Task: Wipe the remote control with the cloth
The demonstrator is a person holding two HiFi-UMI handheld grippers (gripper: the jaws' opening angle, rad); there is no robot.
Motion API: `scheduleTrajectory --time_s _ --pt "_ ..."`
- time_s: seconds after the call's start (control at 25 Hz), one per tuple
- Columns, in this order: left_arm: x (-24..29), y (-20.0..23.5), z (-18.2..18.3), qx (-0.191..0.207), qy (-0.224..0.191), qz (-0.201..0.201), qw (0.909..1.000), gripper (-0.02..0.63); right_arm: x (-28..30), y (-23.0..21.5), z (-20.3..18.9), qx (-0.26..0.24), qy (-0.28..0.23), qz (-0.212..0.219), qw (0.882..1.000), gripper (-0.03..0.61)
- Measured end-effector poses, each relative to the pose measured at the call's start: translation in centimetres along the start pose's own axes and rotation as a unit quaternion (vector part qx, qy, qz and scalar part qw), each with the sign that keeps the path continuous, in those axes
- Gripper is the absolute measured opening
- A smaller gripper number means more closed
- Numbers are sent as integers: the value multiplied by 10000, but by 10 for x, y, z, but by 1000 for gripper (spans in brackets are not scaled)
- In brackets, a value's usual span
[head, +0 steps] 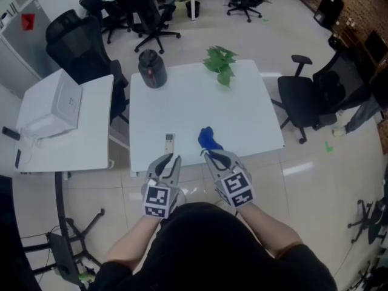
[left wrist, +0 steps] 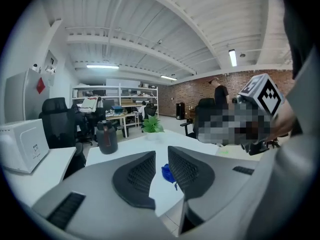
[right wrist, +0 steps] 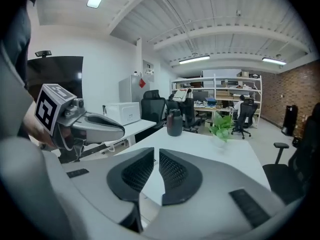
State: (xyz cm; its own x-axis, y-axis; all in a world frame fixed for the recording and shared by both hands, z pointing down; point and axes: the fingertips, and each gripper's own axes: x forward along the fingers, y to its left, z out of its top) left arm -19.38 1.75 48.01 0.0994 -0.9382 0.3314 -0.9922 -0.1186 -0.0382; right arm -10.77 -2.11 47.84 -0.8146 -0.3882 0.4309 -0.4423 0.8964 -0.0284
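A small white remote control lies near the front edge of the white table. To its right sits a crumpled blue cloth, which also shows past the left jaws as a blue cloth. My left gripper hovers just short of the remote, at the table's edge. Its jaws stand a little apart with nothing between them. My right gripper is just in front of the cloth, and its jaws are only a narrow slit apart and empty. Neither gripper touches anything.
A dark bottle and a green plant stand at the table's far side. A second table with a white appliance is at the left. Black office chairs stand at the right and far left.
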Motion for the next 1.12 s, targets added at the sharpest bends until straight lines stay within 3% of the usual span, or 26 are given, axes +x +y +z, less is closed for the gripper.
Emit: scheduleTrajectory --time_s 0.2,1.12 --pt "-6 -9 11 109 -148 37 9998 8 -9 11 7 -13 -146 124 9998 18" --pt "-16 -17 18 173 -220 196 9994 3 -15 26 13 -284 -161 328 9989 8"
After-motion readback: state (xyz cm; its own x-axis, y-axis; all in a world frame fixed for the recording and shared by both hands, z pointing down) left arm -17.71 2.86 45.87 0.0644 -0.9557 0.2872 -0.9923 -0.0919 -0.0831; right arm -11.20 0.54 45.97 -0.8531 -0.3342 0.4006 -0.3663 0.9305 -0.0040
